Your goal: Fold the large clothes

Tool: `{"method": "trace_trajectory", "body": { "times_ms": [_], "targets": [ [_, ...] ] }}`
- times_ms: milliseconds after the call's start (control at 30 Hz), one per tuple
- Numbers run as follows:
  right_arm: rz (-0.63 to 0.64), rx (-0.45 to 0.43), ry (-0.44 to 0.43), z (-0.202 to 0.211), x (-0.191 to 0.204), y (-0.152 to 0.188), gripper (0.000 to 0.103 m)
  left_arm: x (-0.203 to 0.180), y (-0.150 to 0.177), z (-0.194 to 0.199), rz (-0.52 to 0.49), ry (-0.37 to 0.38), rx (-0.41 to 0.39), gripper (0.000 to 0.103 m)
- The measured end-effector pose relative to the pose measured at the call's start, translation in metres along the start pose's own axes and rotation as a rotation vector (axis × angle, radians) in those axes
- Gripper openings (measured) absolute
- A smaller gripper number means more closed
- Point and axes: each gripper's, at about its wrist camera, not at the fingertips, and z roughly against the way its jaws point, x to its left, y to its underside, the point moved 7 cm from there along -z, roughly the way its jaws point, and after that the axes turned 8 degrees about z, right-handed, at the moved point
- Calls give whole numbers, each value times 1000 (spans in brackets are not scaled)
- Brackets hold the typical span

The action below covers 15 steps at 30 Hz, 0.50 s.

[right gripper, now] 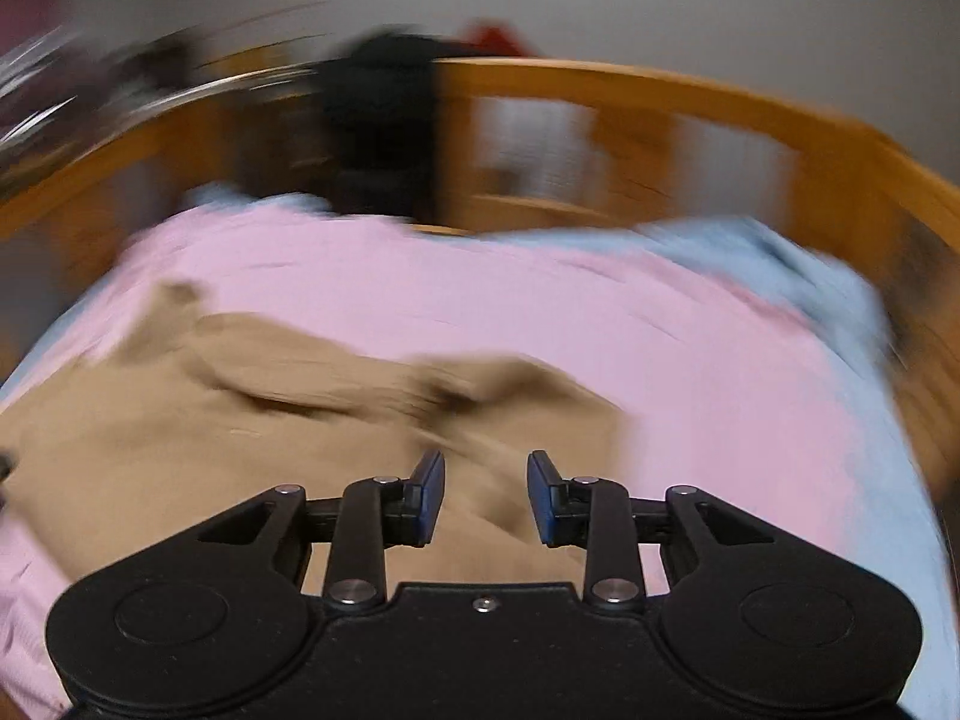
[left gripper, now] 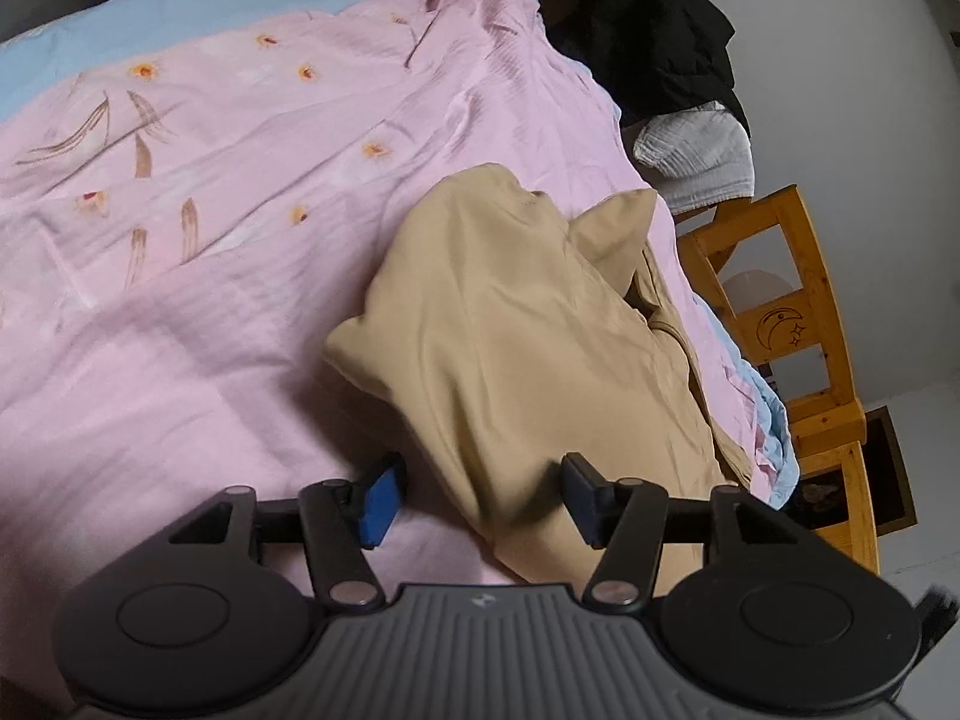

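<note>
Two grippers are seen over a bed. The left gripper (left gripper: 477,495) is held with its jaws apart, and nothing is pinched by them; part of the tan garment (left gripper: 528,348) is seen between and below the blue pads (left gripper: 378,501). The garment is laid in a rough fold on the pink blanket (left gripper: 210,240), near the wooden bed rail (left gripper: 804,312). The right gripper (right gripper: 486,495) is held above the same tan cloth, jaws parted a little, with nothing gripped. That view is badly blurred. A black cloth (left gripper: 654,30) is hung at the bed's far end.
</note>
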Motion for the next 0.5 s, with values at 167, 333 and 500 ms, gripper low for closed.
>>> {"method": "trace_trajectory", "body": {
  "times_ms": [167,333,500],
  "targets": [
    [166,-41,-107,-65,71,-42,34,5,-8,4,54,-24,-75,52],
    [246,93,-68,-128,100,-24,32,7,-14,5,57,-36,-102,44],
    [399,85,-6,-138,124,-3,25,8,-15,5,32,-47,-106,41]
  ]
}}
